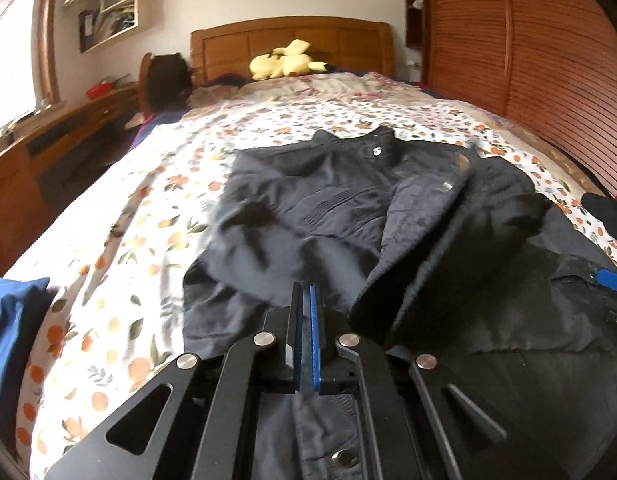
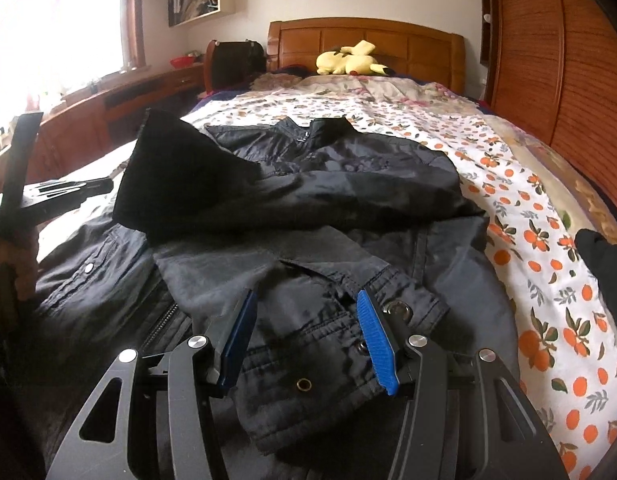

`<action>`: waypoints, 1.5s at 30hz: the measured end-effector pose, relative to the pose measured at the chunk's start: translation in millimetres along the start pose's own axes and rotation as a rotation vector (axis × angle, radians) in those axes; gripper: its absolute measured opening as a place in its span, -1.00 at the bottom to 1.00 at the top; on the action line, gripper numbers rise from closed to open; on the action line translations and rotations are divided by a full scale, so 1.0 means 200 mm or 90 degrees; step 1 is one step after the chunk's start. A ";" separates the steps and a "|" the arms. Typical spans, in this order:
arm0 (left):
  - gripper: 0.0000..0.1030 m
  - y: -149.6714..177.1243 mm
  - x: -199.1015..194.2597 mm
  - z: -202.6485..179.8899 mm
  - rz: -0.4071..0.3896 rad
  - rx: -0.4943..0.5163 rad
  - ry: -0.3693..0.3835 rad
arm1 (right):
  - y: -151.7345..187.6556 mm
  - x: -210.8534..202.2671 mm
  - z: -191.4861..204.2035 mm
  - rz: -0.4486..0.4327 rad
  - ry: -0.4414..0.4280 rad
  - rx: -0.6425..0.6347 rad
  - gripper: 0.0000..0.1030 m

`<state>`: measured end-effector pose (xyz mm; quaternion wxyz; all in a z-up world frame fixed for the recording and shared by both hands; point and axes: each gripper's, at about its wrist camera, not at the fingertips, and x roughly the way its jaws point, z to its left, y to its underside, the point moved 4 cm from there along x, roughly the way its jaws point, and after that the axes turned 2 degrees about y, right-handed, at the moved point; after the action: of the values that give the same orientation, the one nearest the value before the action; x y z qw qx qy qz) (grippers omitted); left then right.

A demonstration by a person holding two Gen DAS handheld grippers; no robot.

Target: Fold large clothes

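Observation:
A large black jacket [image 1: 340, 208] lies on the floral bed cover, collar toward the headboard, with its front panels and sleeves partly folded over the body. My left gripper [image 1: 305, 292] is shut with its pads together, held above the jacket's lower part; no cloth shows between the pads. My right gripper [image 2: 306, 300] is open over a sleeve cuff [image 2: 400, 308] with metal snaps on the jacket [image 2: 348, 184]. The left gripper also shows at the left edge of the right wrist view [image 2: 48, 192].
The bed's floral cover [image 1: 140, 216] spreads to both sides. A yellow plush toy [image 1: 284, 65] lies by the wooden headboard [image 1: 292, 40]. A wooden desk [image 1: 48, 136] stands left, a slatted wardrobe [image 1: 548, 60] right. Blue cloth [image 1: 12, 312] sits at the left edge.

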<state>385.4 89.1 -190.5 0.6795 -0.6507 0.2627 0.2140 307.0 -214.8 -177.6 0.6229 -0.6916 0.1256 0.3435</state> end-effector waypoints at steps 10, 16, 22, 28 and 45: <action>-0.02 0.04 -0.09 -0.01 -0.013 0.007 0.012 | 0.02 0.00 -0.03 0.005 -0.001 0.014 0.02; 0.08 0.08 0.00 -0.09 0.030 0.039 0.029 | 0.02 0.01 -0.02 0.007 0.006 0.001 0.07; 0.05 0.13 0.08 -0.15 0.069 0.064 0.041 | 0.02 0.02 -0.02 0.008 0.006 0.002 0.07; -0.78 0.16 0.17 -0.16 0.110 0.063 0.059 | 0.03 0.02 -0.02 0.009 0.007 0.002 0.08; -0.87 0.18 -0.39 -0.41 -0.010 0.116 0.111 | 0.02 -0.03 -0.03 -0.005 -0.004 0.004 0.08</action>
<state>295.6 14.2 -170.1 0.7120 -0.6044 0.3341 0.1268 302.5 -221.9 -177.1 0.6267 -0.6893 0.1220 0.3425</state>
